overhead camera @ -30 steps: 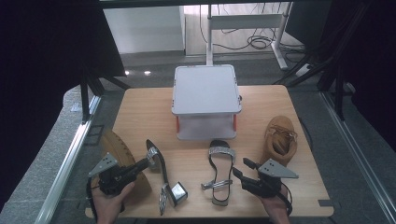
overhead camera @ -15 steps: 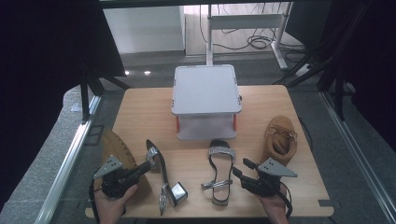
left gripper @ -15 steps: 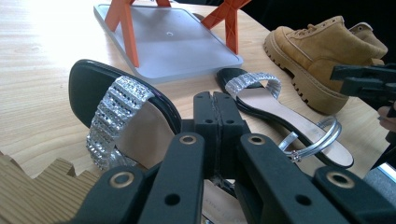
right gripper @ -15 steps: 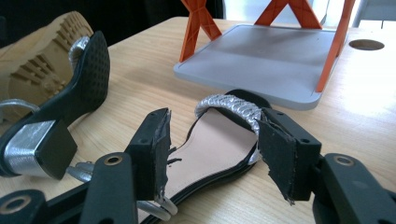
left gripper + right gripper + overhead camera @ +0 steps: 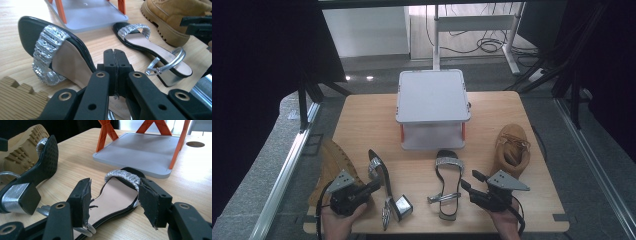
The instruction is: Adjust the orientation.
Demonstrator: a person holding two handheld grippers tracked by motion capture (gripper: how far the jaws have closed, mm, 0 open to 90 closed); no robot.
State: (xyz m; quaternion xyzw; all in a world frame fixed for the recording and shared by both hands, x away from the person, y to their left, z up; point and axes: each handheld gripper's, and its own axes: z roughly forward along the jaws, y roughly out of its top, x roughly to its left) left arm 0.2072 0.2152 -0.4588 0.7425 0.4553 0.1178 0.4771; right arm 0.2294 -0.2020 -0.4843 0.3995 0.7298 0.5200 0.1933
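At the lower edge of the high view, your left gripper (image 5: 371,187) has its jaws pressed together on nothing beside the tipped black sandal (image 5: 384,192), its strap glittery silver. Lower right, your right gripper (image 5: 471,181) stands well open, straddling the upright sandal (image 5: 447,187) without pressing it. Beyond stands a smooth grey rack (image 5: 432,107) on orange legs.

the high view looks steeply down on the table (image 5: 362,125); both gripper views sit low and close, sharing the upright sandal (image 5: 150,47) (image 5: 117,195).
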